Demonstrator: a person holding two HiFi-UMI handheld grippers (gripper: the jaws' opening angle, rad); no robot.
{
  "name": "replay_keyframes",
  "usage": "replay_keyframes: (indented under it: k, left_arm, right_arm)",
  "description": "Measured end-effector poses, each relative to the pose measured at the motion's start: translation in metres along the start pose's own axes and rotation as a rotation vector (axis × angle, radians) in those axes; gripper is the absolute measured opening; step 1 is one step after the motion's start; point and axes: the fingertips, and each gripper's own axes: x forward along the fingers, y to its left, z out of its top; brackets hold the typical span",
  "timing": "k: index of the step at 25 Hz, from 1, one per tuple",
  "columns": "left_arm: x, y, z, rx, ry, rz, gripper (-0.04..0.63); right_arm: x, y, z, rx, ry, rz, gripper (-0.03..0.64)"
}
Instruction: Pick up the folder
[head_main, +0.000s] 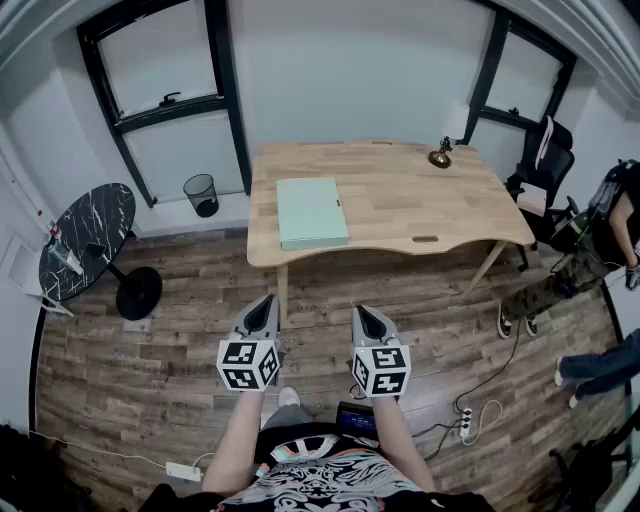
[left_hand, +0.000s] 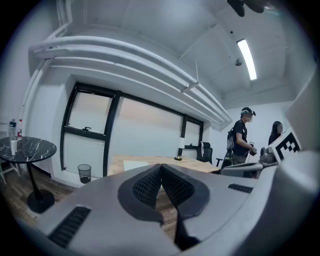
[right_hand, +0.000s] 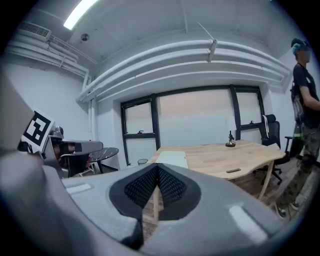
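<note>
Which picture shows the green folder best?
The head view: the folder lies whole on the table, seen from above. Both gripper views catch it nearly edge-on, just a thin pale strip far off.

surface: wooden table (head_main: 400, 200) | pale green folder (head_main: 311, 212) flat at left end | small brass object (head_main: 440, 156) at far edge

The folder (head_main: 311, 211) is pale mint green and closed. It lies flat on the table's (head_main: 420, 195) left part, reaching its near edge.
</note>
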Motion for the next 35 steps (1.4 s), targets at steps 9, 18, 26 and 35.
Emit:
replay_keyframes:
  k: [9,18,26,35]
  left_arm:
    - [-0.006,0.0,0.005,-0.061,-0.033,-0.002,0.008]
    - [-0.016,0.01,0.001,-0.033,-0.029,0.045,0.008]
    - [0.017,0.028,-0.001,-0.131,-0.05,0.016,0.008]
    - [0.132,0.067,-0.005,-0.201,0.013,-0.031,0.008]
  right_arm:
    - [-0.006,-0.001,0.001,0.018,-0.012,0.017,0.005]
    - [-0.009,0.016,0.003,0.022,-0.077,0.096,0.005]
    - [0.019,-0.004,0.0,0.015,-0.065,0.081,0.005]
    - [0.116,-0.068,0.016,-0.008,-0.018,0.008,0.005]
